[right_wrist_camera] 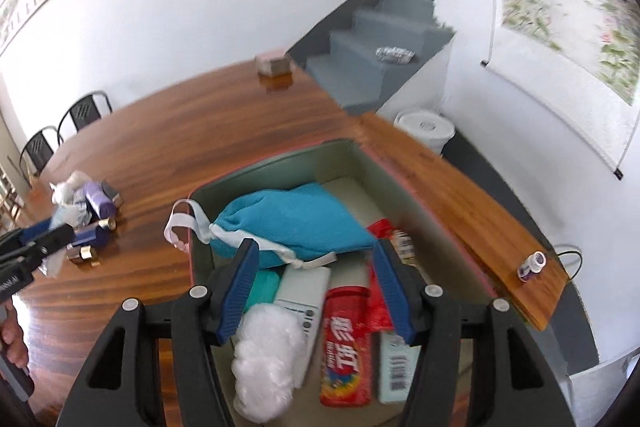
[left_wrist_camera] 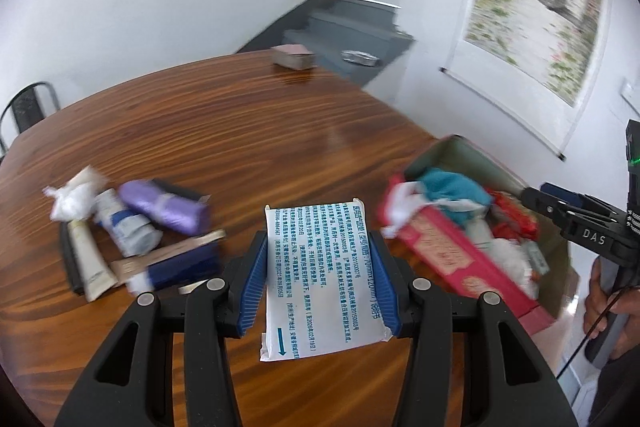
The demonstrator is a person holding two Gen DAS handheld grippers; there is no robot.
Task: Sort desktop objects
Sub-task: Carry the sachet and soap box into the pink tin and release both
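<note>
1. the left gripper [left_wrist_camera: 320, 275] pinched a flat white packet [left_wrist_camera: 322, 277] printed with blue text; both blue pads [left_wrist_camera: 256, 283] pressed against the packet's long edges; the packet was held above the wooden table [left_wrist_camera: 240, 131].
2. the right gripper [right_wrist_camera: 316, 291] stood with its fingers [right_wrist_camera: 236, 291] spread; nothing lay between them; it hung over the open box [right_wrist_camera: 344, 155].
3. the box sat on the table near its right-hand edge; its inner walls were grey-green and its rim pink.
4. inside the box, in the right wrist view: a teal cloth pouch [right_wrist_camera: 296, 223] with white trim, a white fluffy wad [right_wrist_camera: 266, 363], a red tube [right_wrist_camera: 346, 343] with yellow lettering, a white flat item [right_wrist_camera: 304, 299] and a pale carton [right_wrist_camera: 394, 363] bearing a barcode.
5. a pile of unsorted items [left_wrist_camera: 132, 239] lay on the table to the left of the held packet, apart from the box; it included a purple roll [left_wrist_camera: 166, 207], a cream tube [left_wrist_camera: 90, 267] and a dark blue item [left_wrist_camera: 180, 267]; blur prevented finer identification.
6. a small roll of tape [right_wrist_camera: 531, 265] rested alone on the narrow wooden ledge [right_wrist_camera: 460, 203] to the right of the box.
7. a small pink block [left_wrist_camera: 293, 57] stood at the far edge of the table, well apart from the rest.
</note>
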